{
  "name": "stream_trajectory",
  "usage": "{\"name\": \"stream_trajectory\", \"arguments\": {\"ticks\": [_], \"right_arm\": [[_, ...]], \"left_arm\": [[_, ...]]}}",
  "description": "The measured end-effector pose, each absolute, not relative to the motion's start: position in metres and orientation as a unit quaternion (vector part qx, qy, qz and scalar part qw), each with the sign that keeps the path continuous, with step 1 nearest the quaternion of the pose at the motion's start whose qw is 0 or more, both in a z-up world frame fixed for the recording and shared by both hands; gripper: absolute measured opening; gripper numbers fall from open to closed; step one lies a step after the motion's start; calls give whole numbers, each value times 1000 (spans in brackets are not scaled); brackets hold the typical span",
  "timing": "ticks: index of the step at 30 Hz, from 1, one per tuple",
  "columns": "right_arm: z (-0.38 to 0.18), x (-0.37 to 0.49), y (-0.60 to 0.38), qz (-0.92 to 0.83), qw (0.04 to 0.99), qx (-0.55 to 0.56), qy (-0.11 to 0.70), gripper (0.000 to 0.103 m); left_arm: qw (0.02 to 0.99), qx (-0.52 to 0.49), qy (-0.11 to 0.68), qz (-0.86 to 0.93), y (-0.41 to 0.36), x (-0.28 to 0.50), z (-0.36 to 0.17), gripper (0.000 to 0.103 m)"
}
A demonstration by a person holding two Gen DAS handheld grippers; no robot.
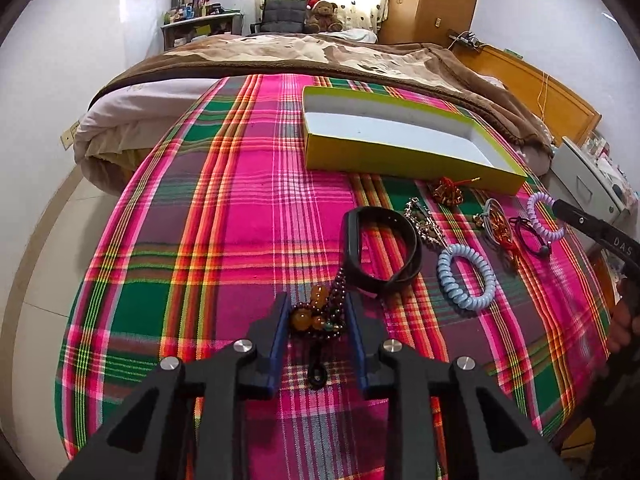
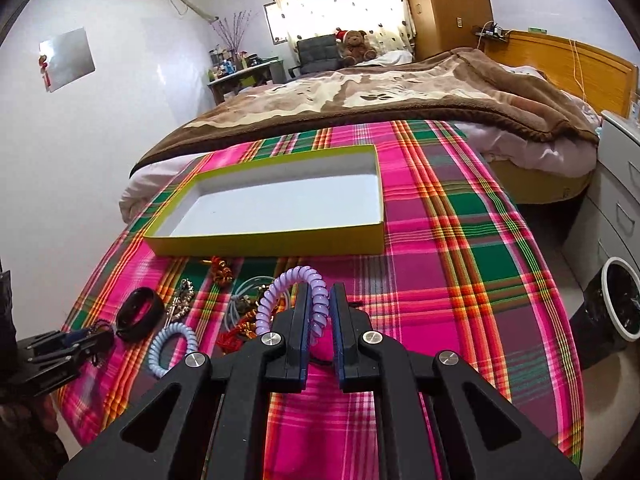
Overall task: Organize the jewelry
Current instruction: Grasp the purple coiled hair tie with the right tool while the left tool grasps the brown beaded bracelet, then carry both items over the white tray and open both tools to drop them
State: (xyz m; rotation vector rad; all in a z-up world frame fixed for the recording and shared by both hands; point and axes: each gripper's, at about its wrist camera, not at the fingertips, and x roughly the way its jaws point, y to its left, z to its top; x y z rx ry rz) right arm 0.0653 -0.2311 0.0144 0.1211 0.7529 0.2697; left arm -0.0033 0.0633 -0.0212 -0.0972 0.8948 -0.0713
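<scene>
So far my yellow-rimmed box (image 2: 272,200) holds nothing. My right gripper (image 2: 320,300) is clamped on the lilac coil hair tie (image 2: 280,292); my left gripper (image 1: 318,320) brackets the beaded bracelet (image 1: 320,312), apparently not pinched yet. The black bangle (image 1: 384,248), blue coil tie (image 1: 466,276) and ornaments remain on the plaid cloth (image 1: 240,200).

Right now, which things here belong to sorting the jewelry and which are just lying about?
Job: yellow-green box, purple coil band, bead bracelet, black bangle, blue coil band, rhinestone clip.
Lying about: teddy bear, brown blanket, chair.
</scene>
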Motion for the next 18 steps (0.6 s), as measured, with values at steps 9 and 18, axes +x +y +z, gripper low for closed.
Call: {"name": "stream_trajectory", "arguments": {"ticks": [9,18], "right_arm": [[28,65,-235,131,925,64,351,10],[47,82,-236,129,929,64,342,10]], "left_arm": [[910,-42,409,-48,58,5,2,28],[923,-43,376,-72,48,48,32,28]]}}
